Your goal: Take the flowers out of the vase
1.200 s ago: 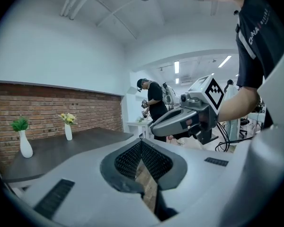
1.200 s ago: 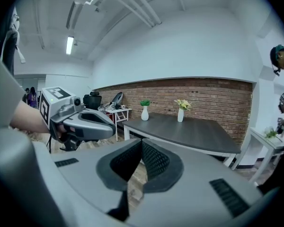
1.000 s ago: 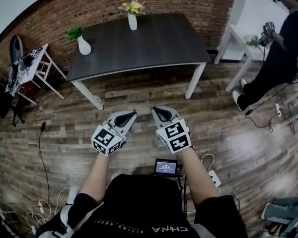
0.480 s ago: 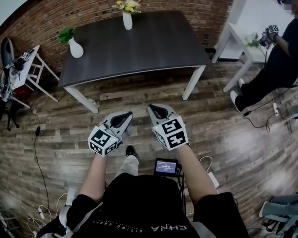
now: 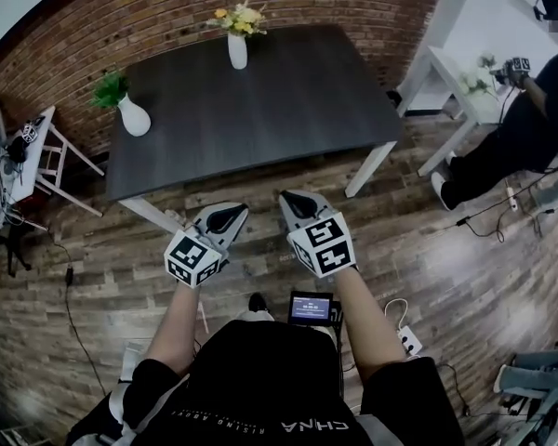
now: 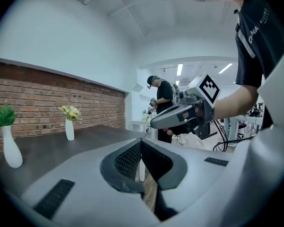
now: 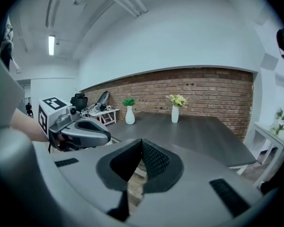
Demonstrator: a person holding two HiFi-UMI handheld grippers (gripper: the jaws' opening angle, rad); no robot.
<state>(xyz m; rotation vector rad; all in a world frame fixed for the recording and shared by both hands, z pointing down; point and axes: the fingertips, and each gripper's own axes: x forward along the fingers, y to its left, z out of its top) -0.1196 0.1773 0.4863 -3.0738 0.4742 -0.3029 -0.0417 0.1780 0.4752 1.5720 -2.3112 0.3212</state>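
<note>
Approaching: counter [image 5: 288, 91] nearer than a second ago; left hand-held gripper [image 5: 229, 215] and right hand-held gripper [image 5: 294, 203] closed, empty; flowers [image 5: 234, 19] still in vase [image 5: 236, 52].

**Indoor recording studio or lab, dressed as a plain room.** A dark table [image 5: 288, 110] stands on a wood-plank floor [image 5: 446, 277], its far edge near a brick wall [image 5: 149, 17]. On it sit only props: a white vase of yellow flowers [image 5: 236, 50] at the far edge and a white vase with a green sprig [image 5: 133, 117] at the left corner. Right of the table, a second person [image 5: 530, 128] stands at a white side table [image 5: 465, 91]. Left of it, a stand [image 5: 37, 156] carries equipment. In front of it, loose cables [image 5: 70, 305] and a power strip [image 5: 407, 340] lie on the floor. A ceiling strip light [image 7: 51, 45] glows overhead.
</note>
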